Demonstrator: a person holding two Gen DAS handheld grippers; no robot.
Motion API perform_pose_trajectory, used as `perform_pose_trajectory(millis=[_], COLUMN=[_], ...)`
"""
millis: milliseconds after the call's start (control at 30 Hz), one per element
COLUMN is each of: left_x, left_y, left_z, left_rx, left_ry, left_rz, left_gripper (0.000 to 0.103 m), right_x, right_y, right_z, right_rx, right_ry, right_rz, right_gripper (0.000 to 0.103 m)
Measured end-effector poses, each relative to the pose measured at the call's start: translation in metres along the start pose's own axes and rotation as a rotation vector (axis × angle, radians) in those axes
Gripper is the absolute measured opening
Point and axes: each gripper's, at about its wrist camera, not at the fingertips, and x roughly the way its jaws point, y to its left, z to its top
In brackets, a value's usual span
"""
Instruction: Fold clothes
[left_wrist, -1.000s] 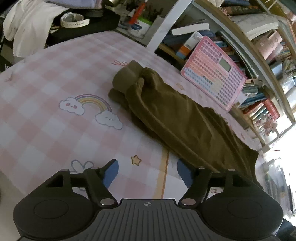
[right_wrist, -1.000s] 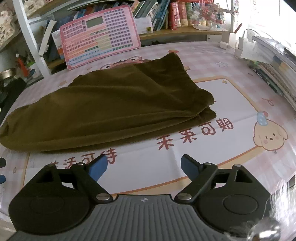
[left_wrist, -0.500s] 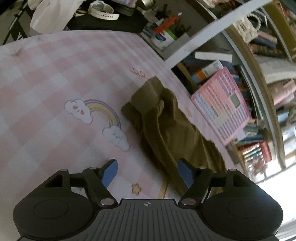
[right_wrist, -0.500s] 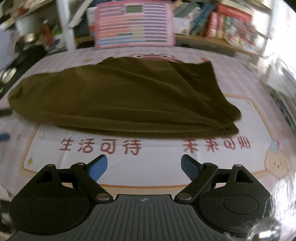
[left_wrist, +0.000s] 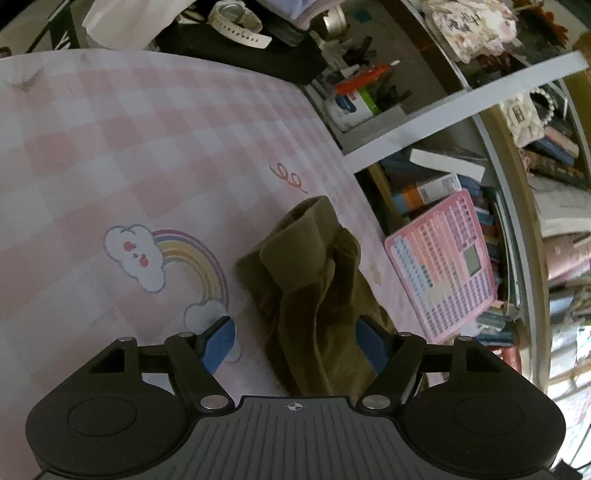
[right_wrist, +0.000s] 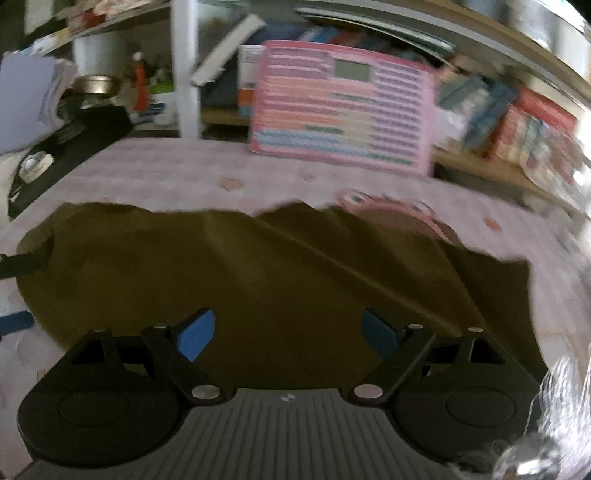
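On the pink mat (left_wrist: 147, 155), both open claws hover over olive trousers (right_wrist: 277, 273).

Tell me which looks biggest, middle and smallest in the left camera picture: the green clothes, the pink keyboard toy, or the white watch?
1. Green clothes, though nearest the camera.
2. Pink keyboard toy.
3. White watch, also farthest away.

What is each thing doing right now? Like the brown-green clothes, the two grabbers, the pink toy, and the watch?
Olive garment: lying flat on the checked cloth, rumpled, cuff end bunched, not gripped.
Left gripper: open, above the garment's cuff end.
Right gripper: open, above the garment's wide middle.
Pink toy keyboard: propped leaning against the bookshelf, screen blank.
White watch: lying on the dark stuff beyond the cloth.
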Motion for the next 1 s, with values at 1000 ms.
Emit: perform_pose_trajectory(millis=[1000], left_x=[0.019], left_y=[-0.011], left_z=[0.011], left_rx=[-0.091], left_ry=[-0.04], left_rz=[0.041], left_gripper=[0.072], right_x=[0.009], right_y=[0.06], right_z=[-0.035], right_rx=[-0.215], right_ry=[0.033], right_rz=[0.008], right_gripper=[0.083])
